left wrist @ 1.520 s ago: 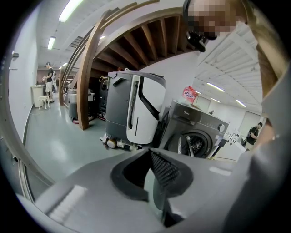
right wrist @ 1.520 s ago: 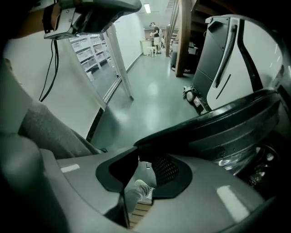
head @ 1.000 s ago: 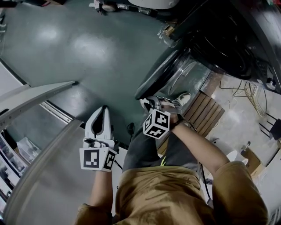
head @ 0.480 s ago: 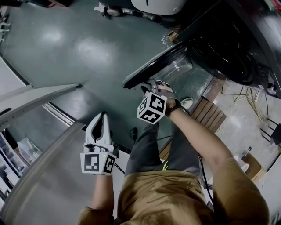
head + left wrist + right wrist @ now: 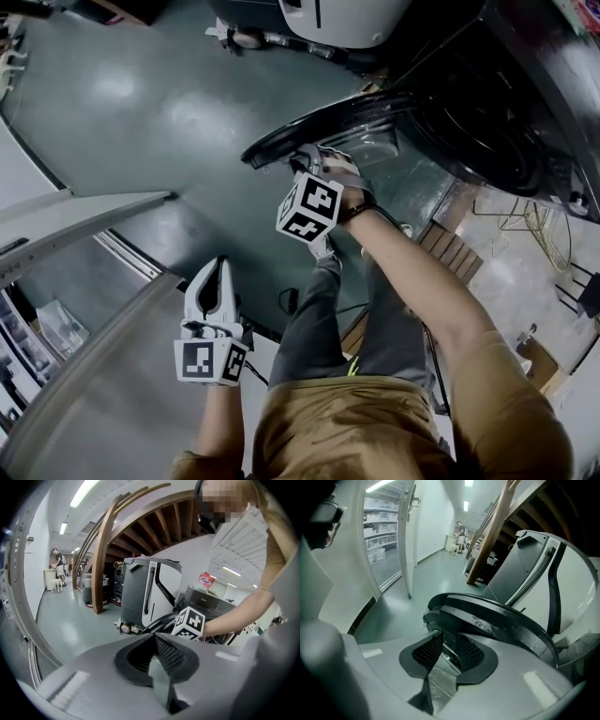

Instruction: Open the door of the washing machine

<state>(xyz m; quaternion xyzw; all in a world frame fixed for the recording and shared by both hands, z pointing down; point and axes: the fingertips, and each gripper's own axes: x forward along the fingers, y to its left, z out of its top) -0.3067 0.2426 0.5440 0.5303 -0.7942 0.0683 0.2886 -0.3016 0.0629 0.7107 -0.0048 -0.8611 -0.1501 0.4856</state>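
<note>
Your right gripper point(image 5: 298, 159) is clamped on the outer rim of the washing machine door point(image 5: 347, 117), pads pinching its black edge. The door stands wide open, sticking out from the dark washing machine point(image 5: 487, 112) at upper right. Your left gripper point(image 5: 218, 269) hangs low over the green floor point(image 5: 159, 112), well apart from the door, jaws together, nothing between them.

The head view looks steeply down from above the person. It takes in the floor point(image 5: 141, 122), the left gripper point(image 5: 218, 264), the right gripper point(image 5: 302, 161) and the washing machine door point(image 5: 328, 117). The left gripper view faces across the room from farther back and shares the right gripper's marker cube point(image 5: 190, 623) with the head view. The right gripper view sits close against the door's rim.
</note>
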